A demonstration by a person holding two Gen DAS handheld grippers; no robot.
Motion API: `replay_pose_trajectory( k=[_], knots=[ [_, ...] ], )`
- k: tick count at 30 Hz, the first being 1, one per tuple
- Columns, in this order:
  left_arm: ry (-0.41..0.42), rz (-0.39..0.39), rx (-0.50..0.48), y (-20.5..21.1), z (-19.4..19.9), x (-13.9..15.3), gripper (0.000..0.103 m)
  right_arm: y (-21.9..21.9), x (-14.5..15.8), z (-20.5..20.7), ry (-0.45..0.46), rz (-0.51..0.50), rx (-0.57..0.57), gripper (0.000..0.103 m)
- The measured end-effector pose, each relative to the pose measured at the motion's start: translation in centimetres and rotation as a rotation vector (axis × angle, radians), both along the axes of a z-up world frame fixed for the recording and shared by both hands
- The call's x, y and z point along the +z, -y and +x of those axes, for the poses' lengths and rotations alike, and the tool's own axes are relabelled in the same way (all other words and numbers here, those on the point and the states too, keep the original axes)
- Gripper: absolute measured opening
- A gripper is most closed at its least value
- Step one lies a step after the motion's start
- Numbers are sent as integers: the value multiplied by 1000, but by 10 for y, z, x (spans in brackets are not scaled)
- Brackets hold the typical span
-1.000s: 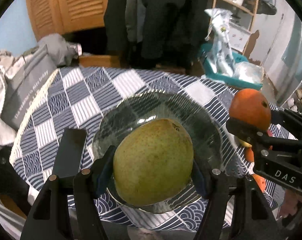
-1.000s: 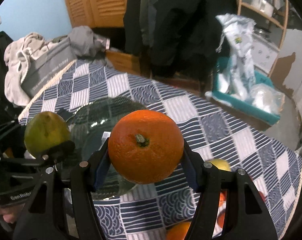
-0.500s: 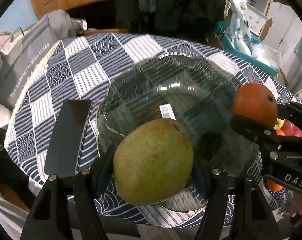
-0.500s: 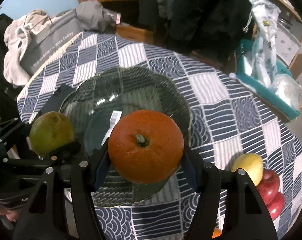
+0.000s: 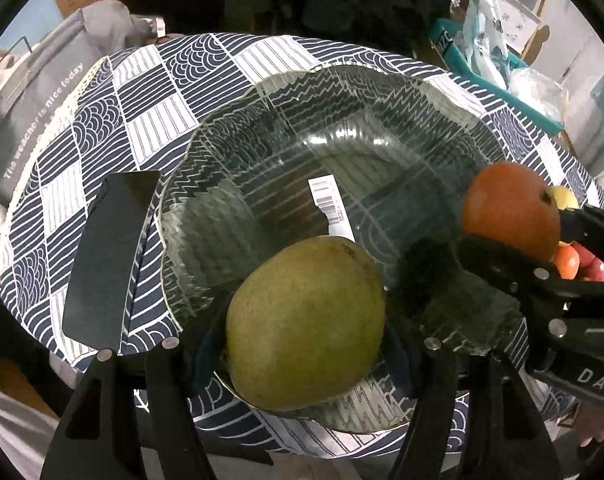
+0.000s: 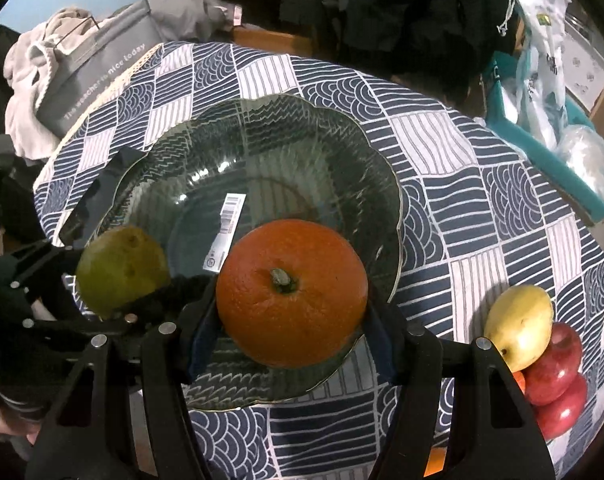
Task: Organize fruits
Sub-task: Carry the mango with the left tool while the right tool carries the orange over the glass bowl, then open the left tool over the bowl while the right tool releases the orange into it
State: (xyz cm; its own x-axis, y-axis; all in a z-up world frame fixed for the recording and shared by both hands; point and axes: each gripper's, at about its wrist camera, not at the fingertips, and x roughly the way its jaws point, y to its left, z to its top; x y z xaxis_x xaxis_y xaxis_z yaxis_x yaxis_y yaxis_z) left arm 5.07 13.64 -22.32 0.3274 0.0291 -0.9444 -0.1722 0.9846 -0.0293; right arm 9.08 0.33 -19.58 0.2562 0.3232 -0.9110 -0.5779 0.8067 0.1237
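Fruits are mid-delivery: the left gripper (image 5: 302, 356) clamps a green pear (image 5: 305, 322), the right gripper (image 6: 290, 344) clamps an orange (image 6: 292, 292), both above the near rim of the glass bowl (image 6: 382, 168). Next, I judge, lower and part the fingers. Beyond, more fruit (image 6: 520, 328) waits on the tablecloth (image 6: 462, 136).
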Motion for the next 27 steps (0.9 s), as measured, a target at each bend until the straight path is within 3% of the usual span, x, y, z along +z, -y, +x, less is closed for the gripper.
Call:
replay_pose_trajectory(
  k=[5, 13, 17, 19, 27],
  knots=[
    [45, 34, -22, 6, -1, 11, 74, 0, -3, 0, -19, 12, 5, 65],
    [36, 47, -20, 4, -3, 10, 78, -2, -2, -2, -43, 38, 11, 66],
    [41, 40, -11, 3, -4, 13, 78, 0, 1, -4, -26, 54, -8, 73],
    [39, 78, 0, 3, -5, 14, 78, 2, 4, -3, -32, 81, -18, 79],
    [63, 65, -21, 10, -8, 26, 78, 6, 16, -8, 17, 89, -18, 79]
  ],
)
